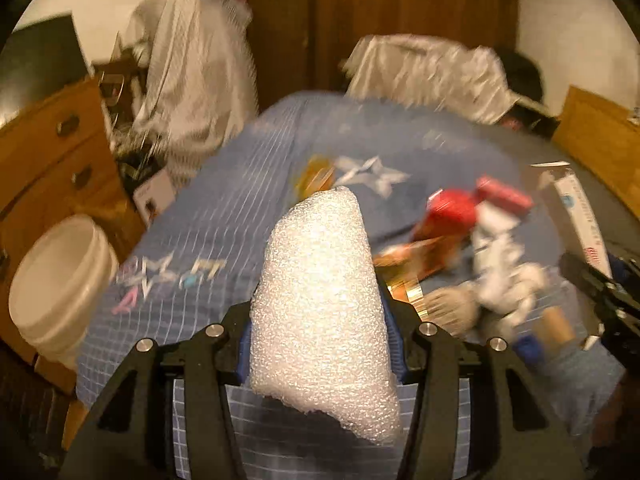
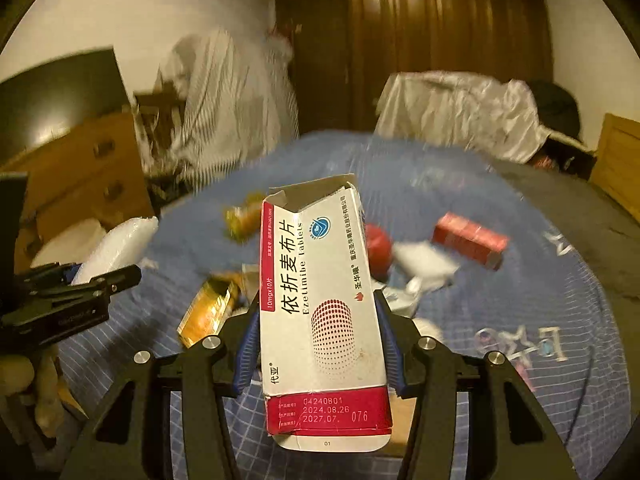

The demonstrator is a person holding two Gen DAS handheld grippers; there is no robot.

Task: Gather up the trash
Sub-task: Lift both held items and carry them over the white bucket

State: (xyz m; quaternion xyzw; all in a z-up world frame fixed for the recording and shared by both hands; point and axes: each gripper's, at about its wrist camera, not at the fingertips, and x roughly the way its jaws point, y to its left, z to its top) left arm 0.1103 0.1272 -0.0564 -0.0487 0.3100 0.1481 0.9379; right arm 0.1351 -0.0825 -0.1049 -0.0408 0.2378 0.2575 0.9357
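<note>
White foam wrap (image 1: 320, 300), a rolled piece of packing sheet, stands upright between the fingers of the left gripper (image 1: 320, 344), pinched near its lower half so that most of its length sticks out past the fingertips and a ragged end hangs behind them toward the camera. The right gripper (image 2: 318, 344) is likewise closed on an empty medicine carton (image 2: 320, 312), printed "Ezetimibe Tablets", held by its two narrow sides with the torn-open flap pointing away beyond the fingertips. Both pieces appear to be lifted clear of the blue quilted bedspread (image 1: 224, 200). Left of the left fingers, beside the bed, stands a white plastic bucket (image 1: 60, 280), probably where the trash goes. To do this step well, I would carry the foam across with the grip unchanged, since it is soft and could squirm out if squeezed less, and open only once its lower end is over the bucket's mouth. The carton is stiff but hollow; more pressure would crush it, which hardly matters for rubbish. Beyond the right fingers more litter waits on the bed: a red box (image 2: 470, 242), a gold wrapper (image 2: 210, 308), crumpled white paper (image 2: 424, 262).
</note>
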